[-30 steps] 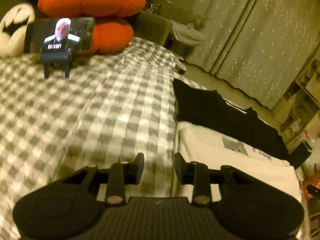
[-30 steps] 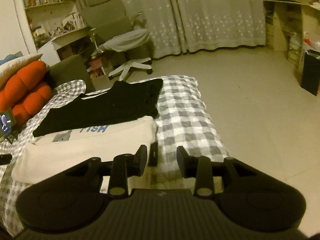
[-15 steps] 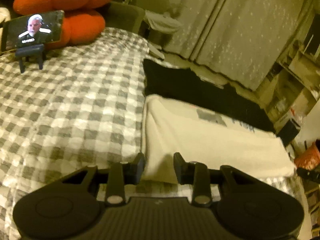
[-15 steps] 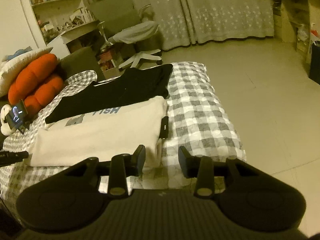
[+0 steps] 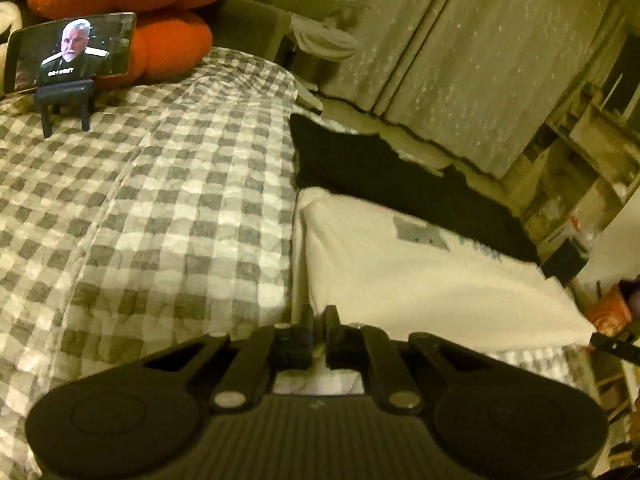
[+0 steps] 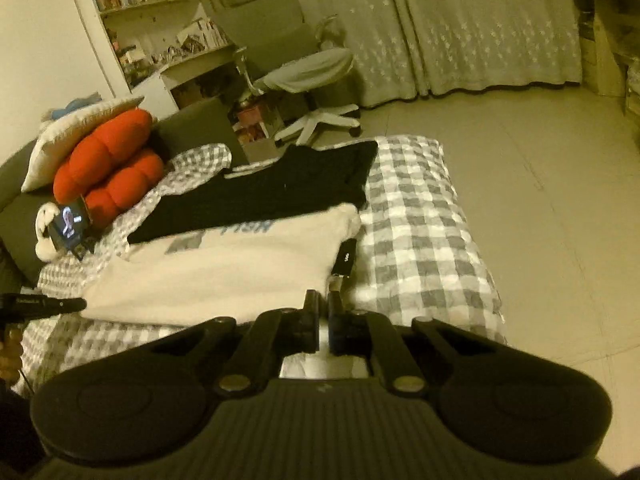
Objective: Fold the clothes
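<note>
Your left gripper [image 5: 319,314] has its fingers pinched nearly together on the near left corner of the cream shirt [image 5: 420,268], which lies on the checked bedspread [image 5: 140,200] beside a black garment [image 5: 380,172]. Your right gripper [image 6: 323,300] is likewise clamped on the shirt's near right corner.

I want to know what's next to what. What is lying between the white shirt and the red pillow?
The black garment lies between the white shirt and the red pillow, clearest in the right wrist view.
</note>
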`<state>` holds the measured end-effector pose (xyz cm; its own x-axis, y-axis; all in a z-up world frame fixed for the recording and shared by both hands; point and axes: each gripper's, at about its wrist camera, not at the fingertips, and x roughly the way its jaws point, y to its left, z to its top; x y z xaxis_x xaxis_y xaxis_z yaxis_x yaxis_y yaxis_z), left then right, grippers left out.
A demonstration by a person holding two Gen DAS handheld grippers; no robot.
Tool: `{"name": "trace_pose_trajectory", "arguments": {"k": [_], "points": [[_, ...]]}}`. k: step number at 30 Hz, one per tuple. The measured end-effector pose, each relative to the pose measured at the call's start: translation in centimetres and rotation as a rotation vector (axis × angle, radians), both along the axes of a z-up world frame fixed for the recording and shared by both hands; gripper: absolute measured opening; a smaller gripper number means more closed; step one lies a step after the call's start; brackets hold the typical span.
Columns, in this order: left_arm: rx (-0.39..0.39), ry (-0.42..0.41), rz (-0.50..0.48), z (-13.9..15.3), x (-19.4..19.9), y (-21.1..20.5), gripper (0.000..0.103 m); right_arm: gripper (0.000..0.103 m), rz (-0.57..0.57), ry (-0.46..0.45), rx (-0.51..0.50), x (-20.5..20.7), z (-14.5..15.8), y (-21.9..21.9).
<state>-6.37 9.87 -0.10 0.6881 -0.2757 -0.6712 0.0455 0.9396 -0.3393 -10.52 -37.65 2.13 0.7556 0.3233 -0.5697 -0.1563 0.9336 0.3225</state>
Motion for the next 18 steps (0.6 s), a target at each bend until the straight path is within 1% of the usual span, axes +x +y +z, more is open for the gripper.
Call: {"name": "trace_pose_trajectory", "arguments": {"k": [2, 6, 7, 9, 10, 11, 12, 13, 14, 15, 16, 17, 18], "points": [[0.021, 0.0, -0.001, 0.0, 0.0, -0.1, 0.005, 0.004, 0.008, 0.012, -0.021, -0.1, -0.2, 0.1], [0.06, 0.003, 0.003, -0.1, 0.1, -0.2, 0.005, 0.004, 0.042, -0.013, -0.032, -0.6, 0.2, 0.2], [0.067, 0.009, 0.003, -0.2, 0.2, -0.2, 0.005, 0.004, 0.041, 0.0, -0.057, -0.3, 0.0, 0.5], [0.093, 0.021, 0.0, -0.5, 0.5, -0.5, 0.006, 0.004, 0.034, 0.066, -0.126, 0.7, -1.2, 1.2], [0.113, 0.018, -0.015, -0.4, 0.5, -0.7, 0.007, 0.005, 0.045, 0.085, -0.143, 0.9, -1.6, 1.6], [0.129, 0.014, -0.028, -0.4, 0.5, -1.0, 0.01, 0.006, 0.056, 0.083, -0.154, 1.0, -1.6, 1.9], [0.132, 0.01, -0.031, -0.2, 0.5, -1.0, 0.015, 0.008, 0.062, 0.077, -0.152, 1.1, -1.5, 2.0], [0.121, 0.004, -0.022, -0.1, 0.5, -0.7, 0.02, 0.01, 0.054, 0.062, -0.123, 1.0, -1.2, 1.6], [0.111, -0.001, -0.013, 0.1, 0.5, -0.4, 0.026, 0.014, 0.032, 0.045, -0.098, 0.9, -0.8, 1.1], [0.103, -0.006, -0.007, 0.3, 0.6, -0.1, 0.034, 0.021, 0.008, 0.023, -0.075, 0.8, -0.4, 0.5], [0.103, -0.011, -0.006, 0.4, 1.1, -0.1, 0.034, 0.032, -0.014, -0.003, -0.058, 0.8, 0.0, 0.0], [0.104, -0.016, -0.006, 0.6, 1.7, -0.1, 0.034, 0.035, -0.023, -0.021, -0.042, 1.0, 0.4, -0.3], [0.105, -0.02, -0.006, 0.7, 2.2, -0.1, 0.034, 0.035, -0.024, -0.026, -0.025, 1.6, 0.6, -0.5]]}}
